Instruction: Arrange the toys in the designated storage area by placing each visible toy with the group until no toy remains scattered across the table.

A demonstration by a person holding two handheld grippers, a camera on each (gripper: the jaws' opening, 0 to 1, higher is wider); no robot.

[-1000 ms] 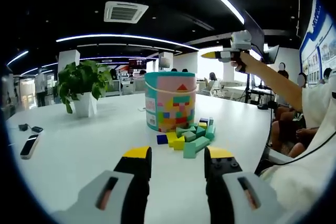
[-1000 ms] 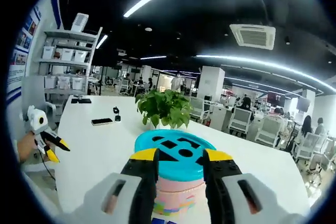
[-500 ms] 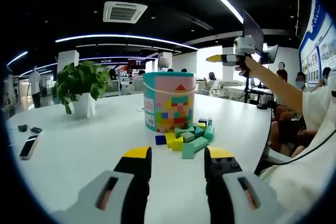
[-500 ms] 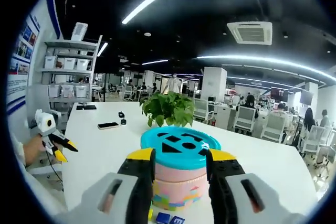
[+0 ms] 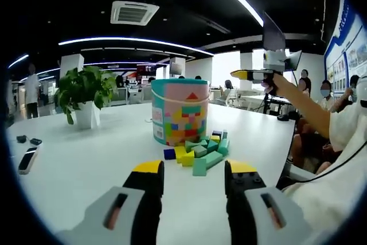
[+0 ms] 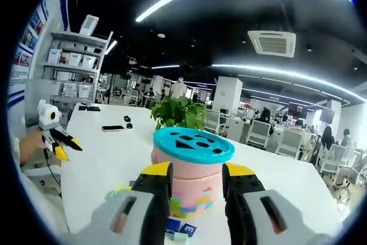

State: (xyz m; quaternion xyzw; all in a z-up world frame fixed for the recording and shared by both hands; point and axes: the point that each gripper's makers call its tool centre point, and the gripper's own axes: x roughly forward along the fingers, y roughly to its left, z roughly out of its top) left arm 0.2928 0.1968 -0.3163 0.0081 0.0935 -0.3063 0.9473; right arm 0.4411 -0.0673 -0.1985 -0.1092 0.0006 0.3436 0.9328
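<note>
A pink bucket (image 5: 180, 113) with a coloured block print stands upright on the white table (image 5: 86, 176); its teal lid (image 6: 193, 144) has shape slots. Several foam blocks (image 5: 199, 153) in green, yellow and blue lie piled at its foot, and some blue blocks (image 6: 178, 229) show low between my right jaws. My left gripper (image 5: 194, 183) is open and empty, hovering short of the pile. My right gripper (image 6: 196, 183) is open and empty, held above and near the bucket. In the left gripper view the right gripper (image 5: 248, 75) is held high on a raised arm; the left gripper (image 6: 60, 142) appears at far left.
A potted plant (image 5: 86, 93) stands behind the bucket, also seen as a plant (image 6: 180, 116). A phone (image 5: 27, 159) and small dark items (image 5: 26, 140) lie at the table's left. People sit along the right edge (image 5: 321, 119). Shelves (image 6: 74, 61) stand behind.
The right gripper view has dropped and tilted down, so the bucket's side and blocks at its foot now show. The left view shifted slightly; the raised right gripper sits further right.
</note>
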